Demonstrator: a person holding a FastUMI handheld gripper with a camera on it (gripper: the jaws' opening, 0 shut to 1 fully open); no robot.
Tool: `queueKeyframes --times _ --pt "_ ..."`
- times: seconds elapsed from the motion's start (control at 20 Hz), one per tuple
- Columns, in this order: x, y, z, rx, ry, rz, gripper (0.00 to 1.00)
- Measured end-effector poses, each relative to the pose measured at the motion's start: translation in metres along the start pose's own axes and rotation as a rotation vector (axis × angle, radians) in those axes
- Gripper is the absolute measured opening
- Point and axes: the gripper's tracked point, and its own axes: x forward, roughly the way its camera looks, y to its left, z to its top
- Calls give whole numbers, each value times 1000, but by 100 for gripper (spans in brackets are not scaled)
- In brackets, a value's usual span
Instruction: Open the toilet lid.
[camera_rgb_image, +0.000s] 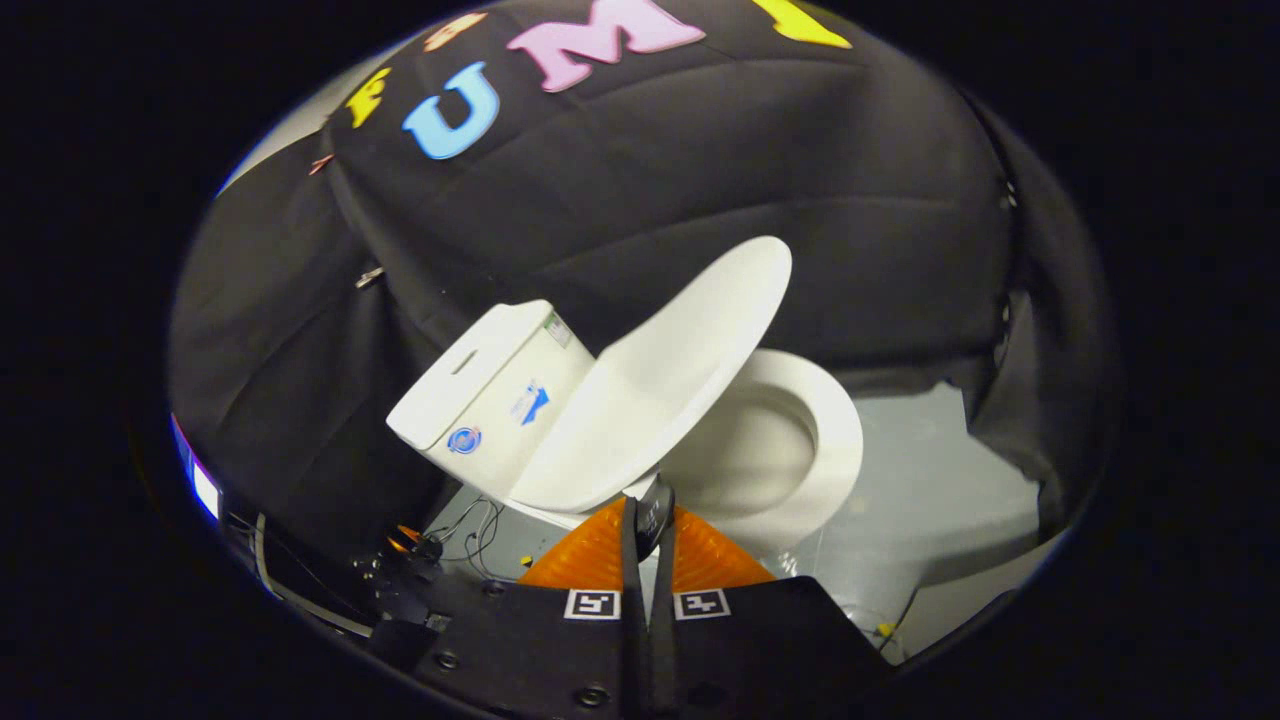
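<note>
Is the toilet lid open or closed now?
Open: the toilet lid stands raised, baring the seat. The hand-held gripper is shut just before it.

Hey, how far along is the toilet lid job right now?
Mostly done: the lid is raised well clear of the seat, leaning back toward the tank but not resting on it. In hand: the gripper looks shut, its fingers together at the lid's lower rim, nothing clearly between them. Left: tip the lid back against the tank.
</note>
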Motion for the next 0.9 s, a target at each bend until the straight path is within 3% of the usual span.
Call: queueKeyframes --times 0.2,0.6,0.9 --pt "2 39 29 -54 -58 19 5" --pt "3 73 50 -136 -101 -22 5" --pt "19 136 75 -246 -138 -18 5"
